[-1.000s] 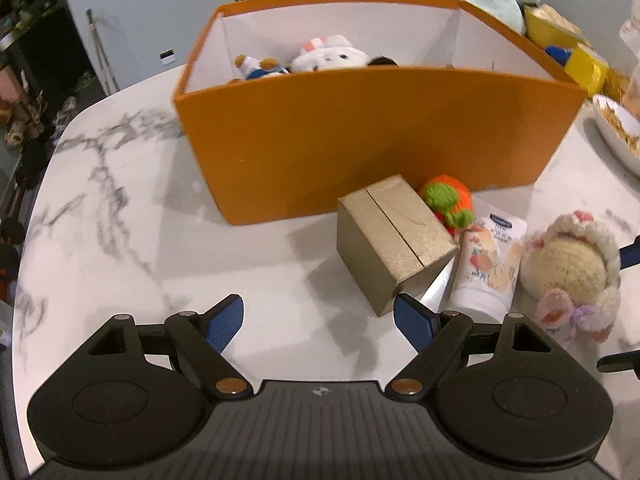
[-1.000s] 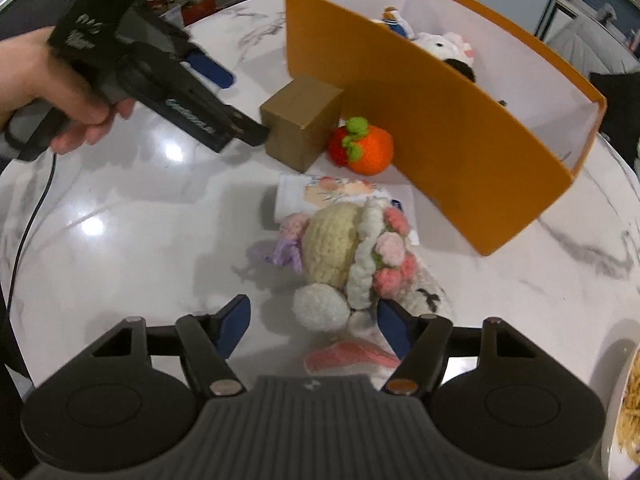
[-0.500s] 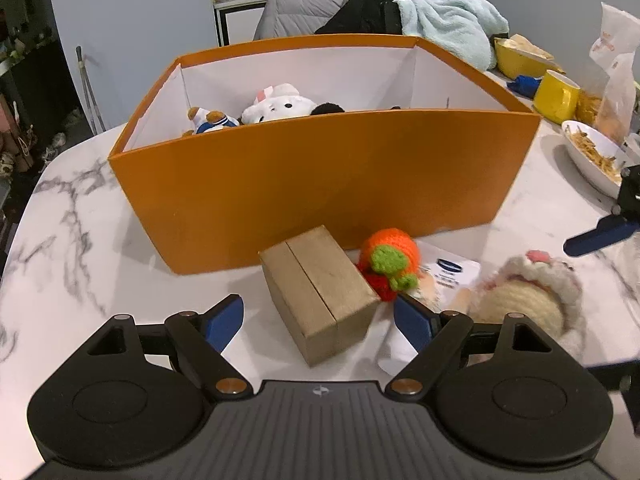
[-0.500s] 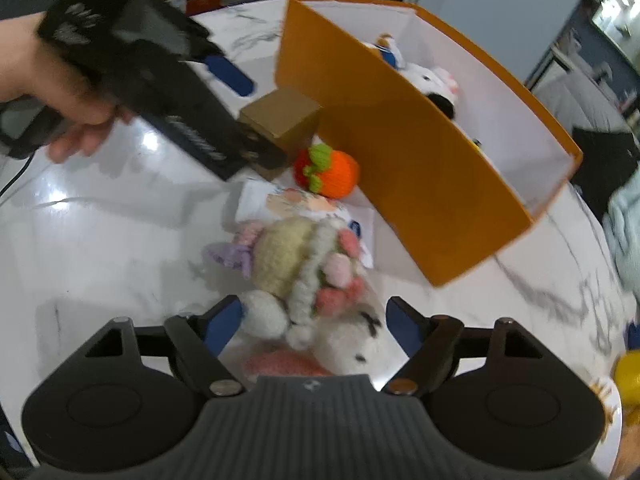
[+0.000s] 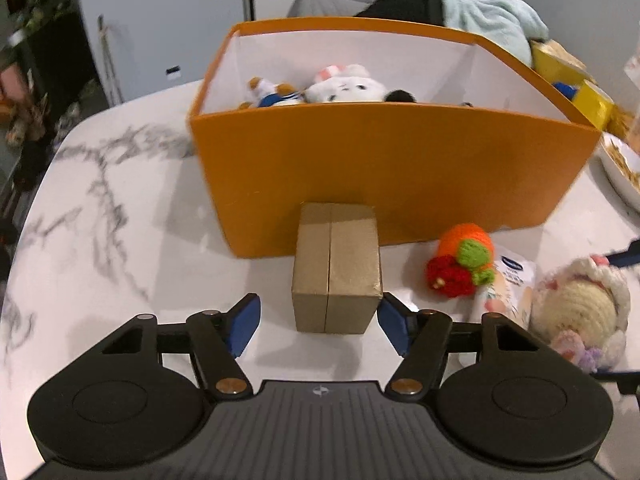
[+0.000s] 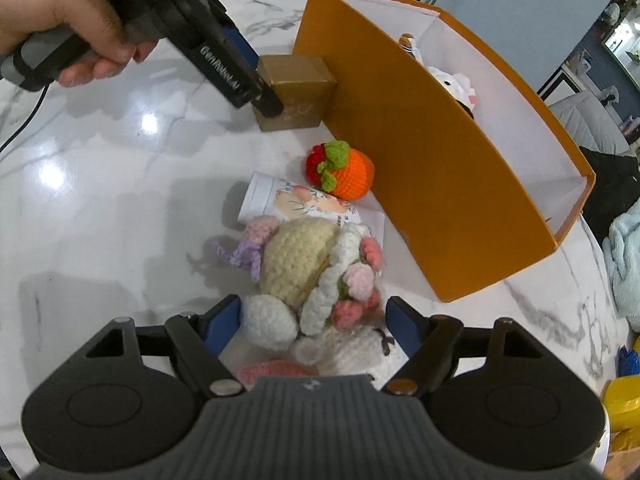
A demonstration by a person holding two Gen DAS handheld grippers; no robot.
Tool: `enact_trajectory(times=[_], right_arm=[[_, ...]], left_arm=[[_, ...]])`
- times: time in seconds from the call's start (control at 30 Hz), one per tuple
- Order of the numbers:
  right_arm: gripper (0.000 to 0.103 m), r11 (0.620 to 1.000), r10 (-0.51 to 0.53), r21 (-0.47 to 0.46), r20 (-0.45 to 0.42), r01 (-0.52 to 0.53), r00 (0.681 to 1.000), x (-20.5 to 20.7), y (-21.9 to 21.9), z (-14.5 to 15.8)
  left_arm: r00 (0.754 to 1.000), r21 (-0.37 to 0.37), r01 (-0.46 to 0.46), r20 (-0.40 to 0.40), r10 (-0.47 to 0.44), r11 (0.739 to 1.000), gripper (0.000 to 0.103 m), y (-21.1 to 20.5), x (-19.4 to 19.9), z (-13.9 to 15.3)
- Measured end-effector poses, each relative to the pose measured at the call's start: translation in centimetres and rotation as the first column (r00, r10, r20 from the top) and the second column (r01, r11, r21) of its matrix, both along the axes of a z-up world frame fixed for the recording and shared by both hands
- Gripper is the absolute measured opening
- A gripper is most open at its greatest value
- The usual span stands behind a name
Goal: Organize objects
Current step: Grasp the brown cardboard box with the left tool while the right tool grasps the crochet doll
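A gold box (image 5: 336, 268) stands on the marble table (image 5: 120, 240) against the front wall of the orange bin (image 5: 392, 176). My left gripper (image 5: 318, 326) straddles the box and its jaws are closing. The right pad sits at the box's corner, while a gap shows on the left side. A crochet doll (image 6: 304, 260) lies between the fingers of my right gripper (image 6: 312, 326), which do not visibly squeeze it. A crochet orange fruit (image 6: 348, 172) and a white tube (image 6: 280, 198) lie beside the bin (image 6: 420, 160). Plush toys (image 5: 344, 88) rest inside it.
A person's hand (image 6: 60, 20) holds the left gripper. A bowl of food (image 5: 620, 164), yellow containers (image 5: 576, 80) and a light blue towel (image 5: 492, 20) sit to the right and behind the bin. The table's rounded edge runs along the left.
My left gripper has swung so the gold box is centred between its fingers, and its jaws have narrowed. My right gripper has come closer over the doll with slightly wider jaws.
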State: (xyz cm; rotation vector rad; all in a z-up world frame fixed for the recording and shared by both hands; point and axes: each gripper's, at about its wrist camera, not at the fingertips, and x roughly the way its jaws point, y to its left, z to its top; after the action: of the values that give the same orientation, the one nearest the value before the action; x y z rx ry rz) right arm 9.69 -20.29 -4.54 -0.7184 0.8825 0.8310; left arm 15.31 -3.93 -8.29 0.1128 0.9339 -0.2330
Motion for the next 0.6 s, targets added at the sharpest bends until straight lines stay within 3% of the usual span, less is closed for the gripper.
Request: enact_trajectory(times=[0.13, 0.33, 0.53, 0.6], right_arm=[[0.080, 0.995, 0.068, -0.079, 0.036, -0.065, 0.997, -0.7, 0.6, -0.4], [0.078, 0.977, 0.150, -0.166, 0.092, -0.134, 0.984, -0.8, 1.6, -2.2], [0.073, 0.981, 0.146, -0.142, 0.107, -0.131, 0.983, -0.2, 1.7, -2.5], [0.073, 0.985, 0.131, -0.125, 0.105, -0.117, 0.986, 0.2, 1.5, -2.5]], left_arm=[[1.000, -0.048, 0.006, 0.027, -0.004, 0.999, 0.087, -0.2, 0.3, -0.2], [0.998, 0.001, 0.037, 0.059, -0.037, 0.999, 0.088, -1.7, 0.8, -0.7], [0.998, 0.013, 0.042, 0.042, -0.043, 0.999, 0.079, -1.5, 1.3, -1.6], [0.999, 0.006, 0.042, 0.032, -0.042, 0.999, 0.070, -1.3, 1.4, -1.7]])
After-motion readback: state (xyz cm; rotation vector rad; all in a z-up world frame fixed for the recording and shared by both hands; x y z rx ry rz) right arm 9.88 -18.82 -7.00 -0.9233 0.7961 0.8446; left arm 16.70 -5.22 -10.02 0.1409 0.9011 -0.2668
